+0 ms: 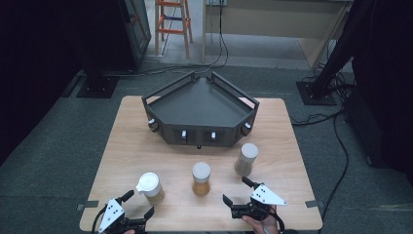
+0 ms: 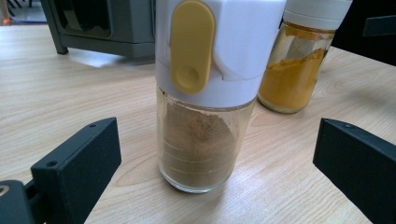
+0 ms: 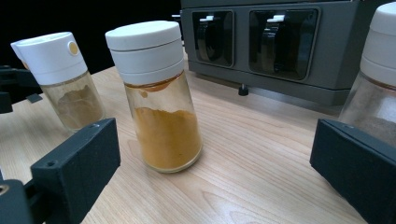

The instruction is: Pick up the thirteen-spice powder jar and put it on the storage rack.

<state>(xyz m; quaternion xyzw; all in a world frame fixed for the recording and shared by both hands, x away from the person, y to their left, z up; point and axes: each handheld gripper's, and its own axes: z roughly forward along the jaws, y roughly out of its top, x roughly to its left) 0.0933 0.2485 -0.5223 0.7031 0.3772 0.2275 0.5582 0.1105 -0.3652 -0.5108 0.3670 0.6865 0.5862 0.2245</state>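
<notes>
Three glass spice jars with white caps stand on the wooden table (image 1: 126, 146). The left jar (image 1: 150, 187) (image 2: 205, 107) (image 3: 60, 79) holds brown powder and has a yellow tab on its cap. The middle jar (image 1: 201, 178) (image 2: 299, 60) (image 3: 156, 98) holds orange powder. The right jar (image 1: 246, 159) (image 3: 373, 79) holds greyish powder. My left gripper (image 1: 139, 204) (image 2: 210, 163) is open, its jaws on either side of the brown jar, not touching it. My right gripper (image 1: 236, 191) (image 3: 210, 168) is open near the front edge, facing the gap between the orange and grey jars.
A dark grey corner-shaped rack (image 1: 199, 109) (image 3: 280, 42) with a railed top and small knobs stands at the back middle of the table. Cables (image 1: 321, 117) run over the floor to the right, and a wooden ladder (image 1: 173, 24) stands behind.
</notes>
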